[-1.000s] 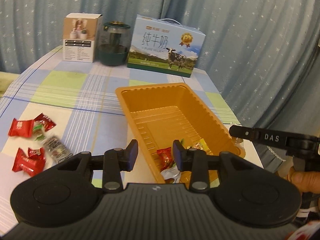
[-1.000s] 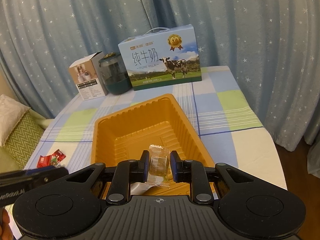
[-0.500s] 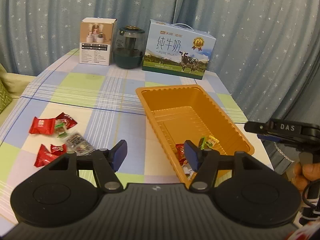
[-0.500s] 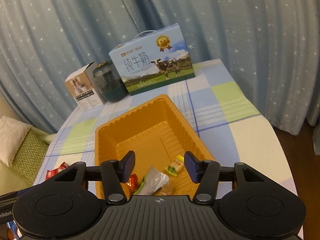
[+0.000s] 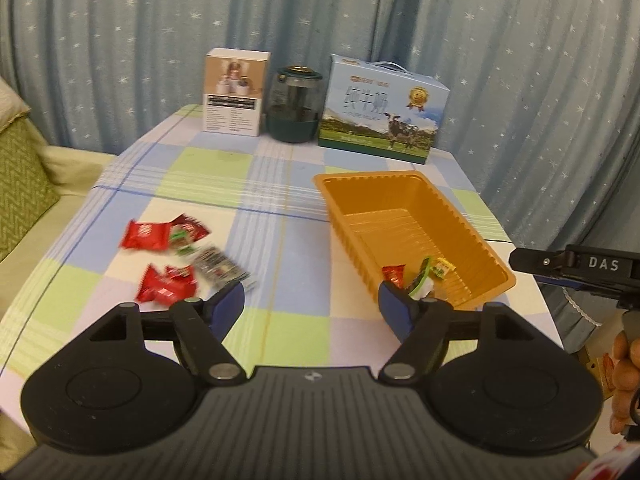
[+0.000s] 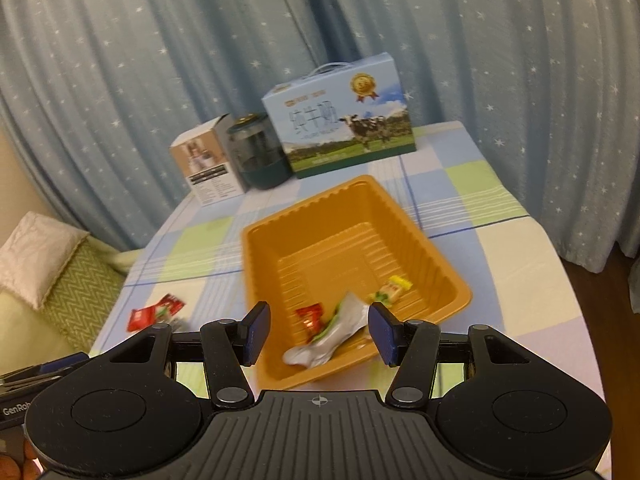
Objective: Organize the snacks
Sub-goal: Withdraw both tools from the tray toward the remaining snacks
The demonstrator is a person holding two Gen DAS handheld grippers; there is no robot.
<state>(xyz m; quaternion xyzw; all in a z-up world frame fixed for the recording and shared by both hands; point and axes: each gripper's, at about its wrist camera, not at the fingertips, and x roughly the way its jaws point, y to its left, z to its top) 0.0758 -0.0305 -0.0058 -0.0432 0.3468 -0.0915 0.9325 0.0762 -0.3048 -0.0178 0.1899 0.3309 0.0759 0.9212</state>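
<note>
An orange tray (image 5: 404, 204) (image 6: 344, 216) sits on the checked tablecloth and holds several snacks: a red packet (image 6: 309, 317), a silver wrapper (image 6: 332, 334) and a yellow-green candy (image 6: 390, 290). Loose red packets (image 5: 146, 236) and a silver packet (image 5: 218, 266) lie on the cloth left of the tray; one red packet also shows in the right wrist view (image 6: 154, 312). My left gripper (image 5: 311, 303) is open and empty above the table's near edge. My right gripper (image 6: 318, 334) is open and empty over the tray's near end.
A milk carton box (image 5: 380, 114), a dark green jar (image 5: 294, 106) and a small white box (image 5: 236, 98) stand at the back of the table. Starred blue curtains hang behind. A green cushion (image 5: 20, 184) lies at the left.
Both grippers opened wide and pulled back and up. The right gripper let go of a clear wrapped snack, which dropped into the tray. The left gripper swung left.
</note>
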